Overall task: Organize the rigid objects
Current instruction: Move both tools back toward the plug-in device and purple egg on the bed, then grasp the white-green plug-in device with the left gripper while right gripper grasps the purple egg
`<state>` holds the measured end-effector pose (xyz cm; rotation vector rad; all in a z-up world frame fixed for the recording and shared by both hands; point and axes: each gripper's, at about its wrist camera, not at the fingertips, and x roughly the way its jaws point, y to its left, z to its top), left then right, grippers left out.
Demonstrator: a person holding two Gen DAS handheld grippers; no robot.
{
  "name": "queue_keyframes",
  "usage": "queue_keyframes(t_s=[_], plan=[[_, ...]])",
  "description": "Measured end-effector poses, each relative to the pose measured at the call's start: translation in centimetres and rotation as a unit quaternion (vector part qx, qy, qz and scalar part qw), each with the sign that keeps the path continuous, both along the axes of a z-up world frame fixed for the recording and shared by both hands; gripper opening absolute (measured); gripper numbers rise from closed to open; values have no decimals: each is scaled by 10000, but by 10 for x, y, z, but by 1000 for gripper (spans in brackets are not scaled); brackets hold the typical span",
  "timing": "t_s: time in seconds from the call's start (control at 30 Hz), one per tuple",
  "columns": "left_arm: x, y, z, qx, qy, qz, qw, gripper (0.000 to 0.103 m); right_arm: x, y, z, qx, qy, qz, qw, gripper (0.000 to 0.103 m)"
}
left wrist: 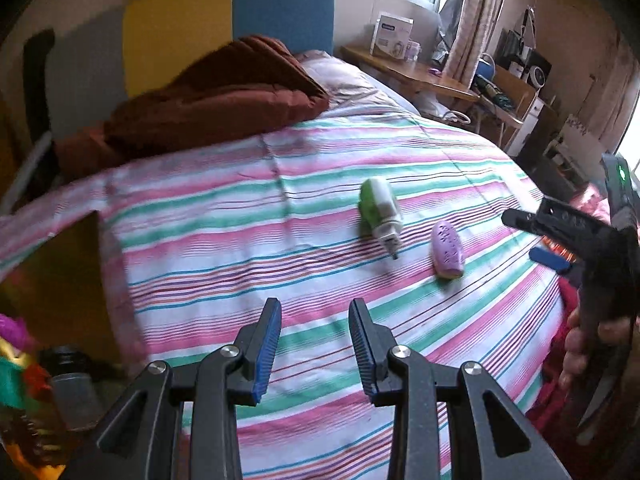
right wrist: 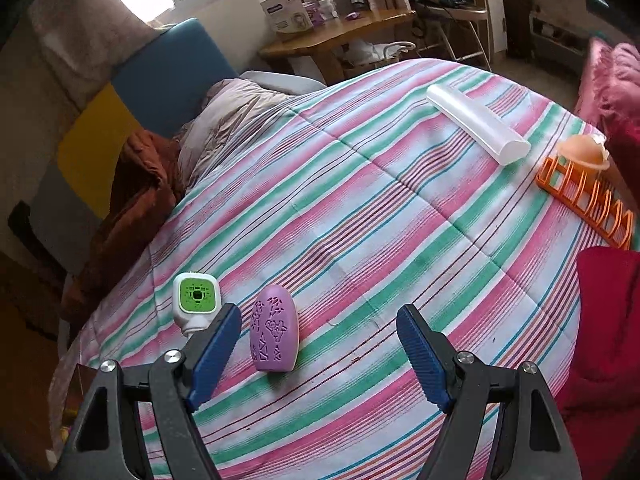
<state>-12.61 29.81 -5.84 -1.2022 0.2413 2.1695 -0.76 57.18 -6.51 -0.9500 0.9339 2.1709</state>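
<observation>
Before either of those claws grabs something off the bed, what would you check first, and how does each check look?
1. Right gripper open: ok, jaws stand wide apart.
2. Left gripper open: ok, nothing between the fingers.
3. Purple case reachable: ok, it lies just ahead of the right gripper, nearer its left finger.
4. Purple case apart from the green plug-in: ok, a gap of quilt shows.
5. Orange rack ready for items: cannot tell, a peach thing sits at its far end.

Striped bedspread [right wrist: 360, 208] on bed; brown blanket [left wrist: 216, 92] bunched near blue-yellow headboard [left wrist: 224, 24]; wooden desk [right wrist: 340, 36] beyond headboard, white box [right wrist: 286, 10] on it.
</observation>
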Motion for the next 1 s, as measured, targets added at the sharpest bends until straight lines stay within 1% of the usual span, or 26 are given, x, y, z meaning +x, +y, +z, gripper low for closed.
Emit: queue_keyframes(t_s=[0.1, 0.17, 0.4, 0.63, 0.67, 0.7, 0.77, 0.9, 0.93, 0.97, 1.0], plan=[[-9, 13, -5, 105, -207, -102, 9997, 35, 2, 2, 0, -58, 24, -60, 10000, 81], [-14, 23, -8, 125, -262, -186, 9994, 38, 3, 4, 0, -124, 63, -103, 9999, 81], [-38, 60, -20, 255, -621, -332, 9972, 39, 3, 7, -3, -240, 61, -156, 9996, 81], [-61, 106, -22, 430, -728, -464, 9953, 40, 3, 7, -5, -339, 85, -134, 9993, 81], [-65, 113, -24, 409, -726, -454, 9955, 44, 3, 7, -5, -334, 88, -129, 9993, 81], [-70, 119, -27, 374, -760, -414, 9955, 52, 3, 7, -5, -330, 89, -129, 9993, 81], [-80, 126, -36, 442, -967, -417, 9935, 58, 3, 6, -5, -339, 91, -126, 9993, 81], [-95, 140, -55, 305, -1158, -328, 9923, 58, 3, 6, -6, -326, 60, -149, 9993, 81], [-99, 143, -60, 246, -1137, -239, 9929, 58, 3, 6, -6, -310, 45, -154, 9994, 81], [-102, 145, -64, 156, -1149, -195, 9931, 56, 2, 6, -7, -291, 15, -154, 9995, 81], [-104, 147, -70, 126, -1326, -227, 9908, 52, 1, 6, -8, -285, -9, -150, 9995, 81]])
